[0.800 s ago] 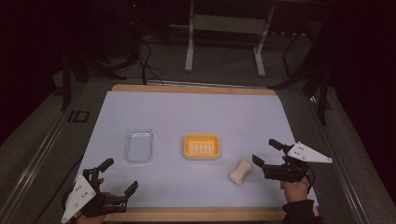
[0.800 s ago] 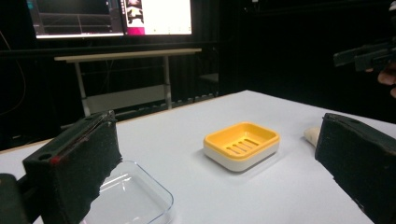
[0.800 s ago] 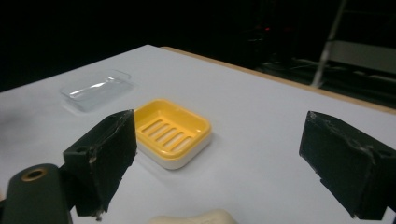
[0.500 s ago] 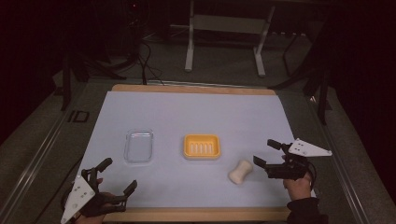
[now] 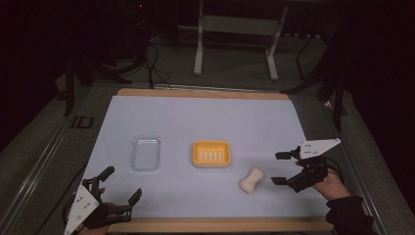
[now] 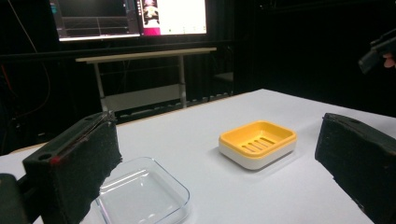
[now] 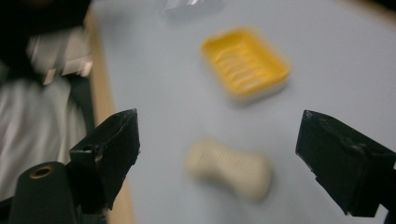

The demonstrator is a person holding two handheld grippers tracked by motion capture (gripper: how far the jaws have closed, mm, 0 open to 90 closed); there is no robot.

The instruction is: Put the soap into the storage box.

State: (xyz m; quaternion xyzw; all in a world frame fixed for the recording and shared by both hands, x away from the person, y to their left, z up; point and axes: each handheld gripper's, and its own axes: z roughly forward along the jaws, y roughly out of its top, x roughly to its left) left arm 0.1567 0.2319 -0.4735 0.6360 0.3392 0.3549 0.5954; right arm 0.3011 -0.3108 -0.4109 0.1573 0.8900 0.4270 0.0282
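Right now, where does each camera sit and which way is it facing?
High view: above the near edge, facing forward and down; shows both hands, left claw, right claw.
Left gripper view: rides the left claw, faces the yellow soap dish and clear tray.
Right gripper view: rides the right claw, looks down at the soap bar.
All share the dish.

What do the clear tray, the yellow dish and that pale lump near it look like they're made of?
Clear tray: transparent glossy plastic or glass; the table shows through and its rim catches highlights.
Yellow dish: smooth moulded plastic with a slotted yellow insert over a white base, apparently a soap dish.
Pale lump: matte cream, ridged, waisted, probably a bar of soap; the picture is blurred.
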